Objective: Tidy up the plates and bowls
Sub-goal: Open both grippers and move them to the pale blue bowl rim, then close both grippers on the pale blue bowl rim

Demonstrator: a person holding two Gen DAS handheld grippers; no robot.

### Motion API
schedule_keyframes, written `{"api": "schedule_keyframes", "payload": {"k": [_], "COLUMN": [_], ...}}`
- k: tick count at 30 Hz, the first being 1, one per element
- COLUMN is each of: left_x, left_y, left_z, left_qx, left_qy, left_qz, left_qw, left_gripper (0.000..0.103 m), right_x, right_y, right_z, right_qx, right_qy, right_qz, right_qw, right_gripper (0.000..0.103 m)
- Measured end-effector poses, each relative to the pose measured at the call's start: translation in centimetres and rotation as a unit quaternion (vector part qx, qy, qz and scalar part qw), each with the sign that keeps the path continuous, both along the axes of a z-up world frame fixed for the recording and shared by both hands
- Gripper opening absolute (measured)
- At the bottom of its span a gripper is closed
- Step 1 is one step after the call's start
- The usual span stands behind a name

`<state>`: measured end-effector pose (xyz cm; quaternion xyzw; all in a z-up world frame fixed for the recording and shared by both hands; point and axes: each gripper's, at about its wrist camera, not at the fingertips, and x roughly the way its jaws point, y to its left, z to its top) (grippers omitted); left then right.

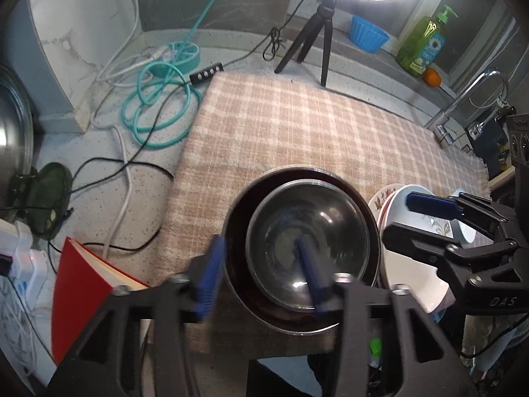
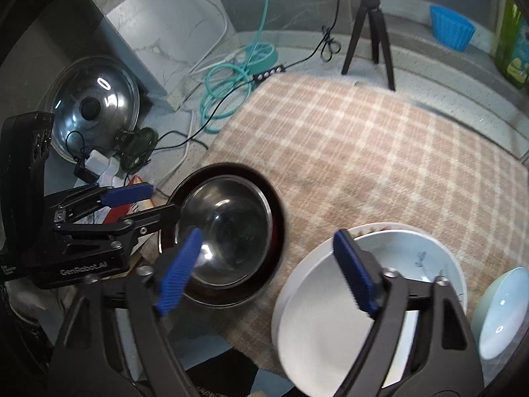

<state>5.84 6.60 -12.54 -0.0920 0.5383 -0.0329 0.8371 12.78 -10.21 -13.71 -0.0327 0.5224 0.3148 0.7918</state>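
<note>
Nearest to us, our left claw (image 1: 259, 273) stands partly open over the nested bowls, gripping nothing: one blue pad hangs outside the dark outer bowl (image 1: 238, 231), the other inside the steel bowl (image 1: 307, 235) that sits in it. Our right claw (image 2: 264, 274) gapes wide and holds nothing, its pads either side of the near rim of a white bowl (image 2: 330, 317). That bowl rests on a flowered plate (image 1: 380, 200) just beside the nested pair, and a pale blue bowl (image 2: 506, 304) sits at its right. All of these stand on the near part of a checked cloth (image 1: 297, 125) spread over the speckled desk (image 1: 82, 152). Farther back we see a coiled teal cable (image 1: 158, 109), a black tripod (image 1: 317, 36) and a green soap bottle (image 1: 423, 43).
</note>
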Motion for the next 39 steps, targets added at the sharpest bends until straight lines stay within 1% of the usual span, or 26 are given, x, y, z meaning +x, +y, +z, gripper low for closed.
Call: {"api": "schedule_keyframes", "payload": {"k": [2,4,10,18,25,30,39], "left_x": [0.0,0.2,0.3,0.8,1.8,2.7,4.4], "left_y": [-0.2,-0.3,-1.0,-3.2,-6.7,-9.7,-15.5], "left_z": [0.4,0.7,1.8,2.8,3.4,3.5,3.1], "left_qx": [0.002,0.006,0.003,-0.002,-0.004,-0.012,-0.028], "left_qy": [-0.007,-0.012,-0.029,-0.051,-0.063,-0.067,-0.065], "left_qz": [-0.002,0.003,0.007,0.002,-0.022,-0.047,-0.098], "left_qw": [1.0000,0.9999,0.9995,0.9987,0.9977,0.9966,0.9927], "left_gripper": [0.059,0.064,0.065,0.065,0.065,0.065,0.065], "right_x": [0.0,0.1,0.6,1.1,1.5,1.5,0.7], "right_y": [-0.9,-1.8,-5.5,-12.2,-18.7,-23.3,-29.4], "right_z": [0.6,1.0,1.9,2.6,2.5,2.4,1.5], "right_qx": [-0.006,-0.009,-0.003,-0.002,-0.003,-0.001,0.003], "right_qy": [-0.017,-0.024,-0.035,-0.046,-0.041,-0.039,-0.028], "right_qz": [-0.008,-0.017,-0.053,-0.115,-0.172,-0.212,-0.264], "right_qw": [1.000,1.000,0.998,0.992,0.984,0.976,0.964], "right_gripper": [0.088,0.088,0.088,0.088,0.089,0.089,0.089]}}
